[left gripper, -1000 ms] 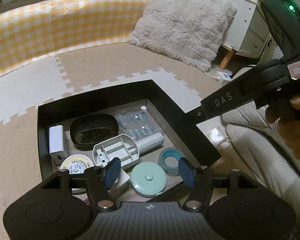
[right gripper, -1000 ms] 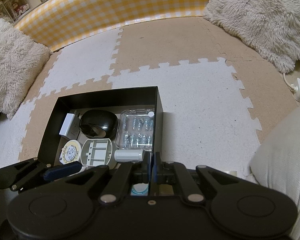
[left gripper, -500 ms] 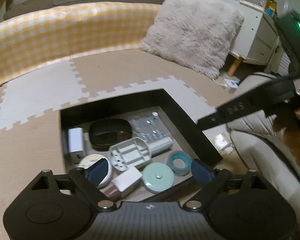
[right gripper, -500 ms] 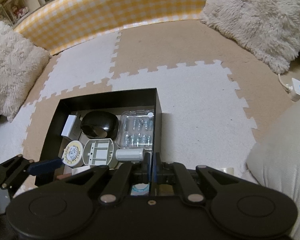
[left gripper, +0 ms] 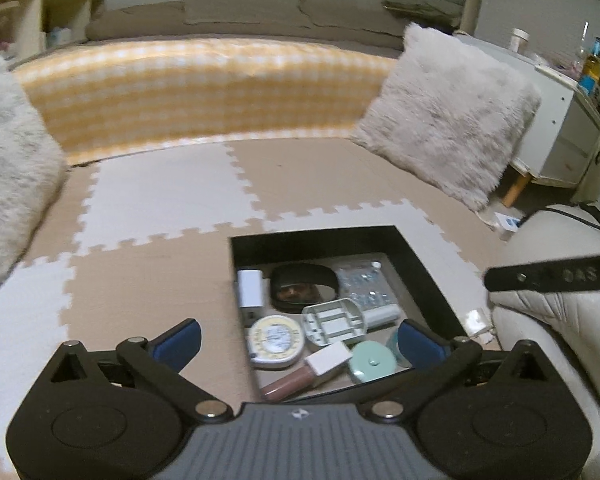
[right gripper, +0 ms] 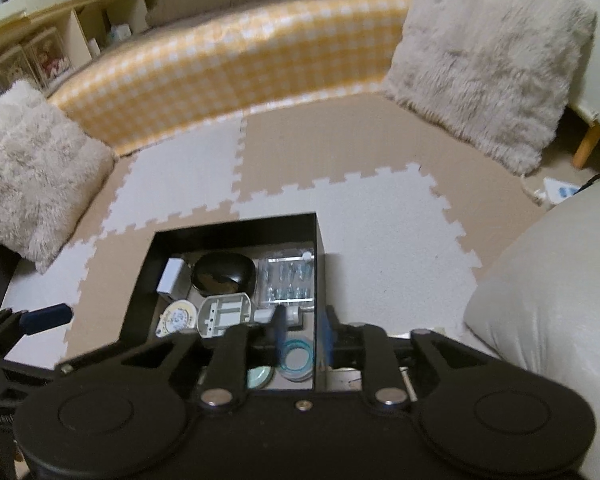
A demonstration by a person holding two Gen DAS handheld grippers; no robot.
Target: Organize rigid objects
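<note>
Hovering over the box [left gripper: 416,264] with both grippers empty, I judge the packing step is about finished — everything small and rigid that I can see already lies inside the black walls, which sit on the foam floor mat [left gripper: 148,280].

My left gripper [left gripper: 296,340] has its jaws spreading to their widest, nothing between them; the left finger hangs over the mat outside the box, the right over its near corner. Below it, going left to right: a white charger [left gripper: 251,289] against the left wall, a round tin [left gripper: 276,338] near me, a lip gloss [left gripper: 304,372] lying slanted at the front, a black case [left gripper: 303,285] at the back, a grey tray [left gripper: 334,320] resting partly over its neighbours, a mint disc [left gripper: 371,362], and a clear blister pack [left gripper: 363,286] by the right wall.

My right gripper [right gripper: 303,332] is opening too, its jaws only a little apart and straddling the right wall without pressing it; a blue-rimmed ring [right gripper: 296,358] lies in the box below.

Next, I think, comes a look around for stragglers — a small white item [left gripper: 476,318] lies outside the right wall, too small to identify. Otherwise the tilted tray wants levelling, which calls for a careful pinch without shoving the rest.
</note>
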